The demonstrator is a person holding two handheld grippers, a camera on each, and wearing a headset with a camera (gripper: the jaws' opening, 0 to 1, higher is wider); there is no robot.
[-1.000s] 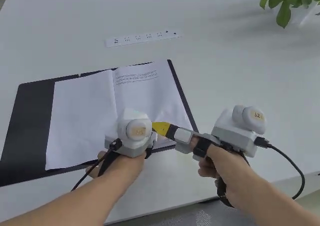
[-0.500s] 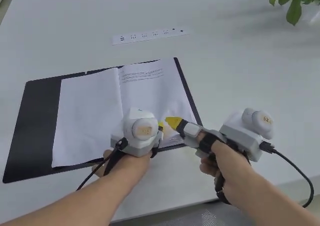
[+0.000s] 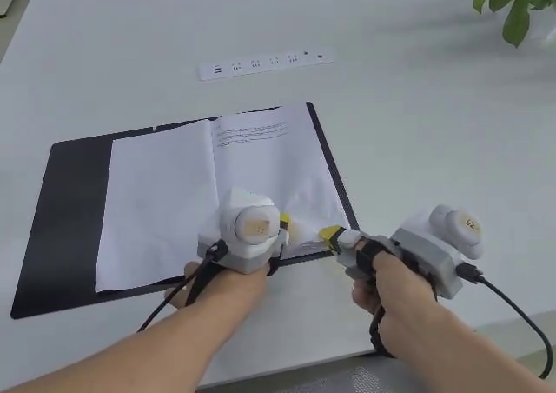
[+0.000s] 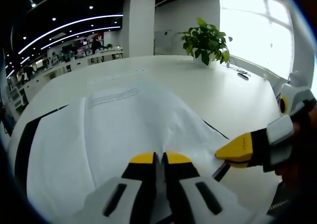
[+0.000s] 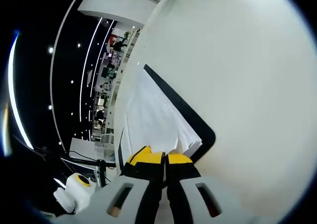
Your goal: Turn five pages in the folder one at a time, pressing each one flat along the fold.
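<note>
Nothing reads clearly. A few printed lines (image 3: 252, 133) cross the top of the right-hand page in the folder (image 3: 69, 236), too small to make out. The left claw (image 4: 159, 158) and the right claw (image 3: 331, 234) each carry a blurred orange label.

Printed lines (image 3: 252, 132) — illegibly small; plant (image 3: 508, 6) — edge-cropped

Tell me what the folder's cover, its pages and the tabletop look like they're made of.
Folder cover: probably plastic or leatherette, matte black, flat and even. Pages: thin white paper, rumpled near the lower right corner. Tabletop: likely laminate, smooth off-white with a soft sheen.
</note>
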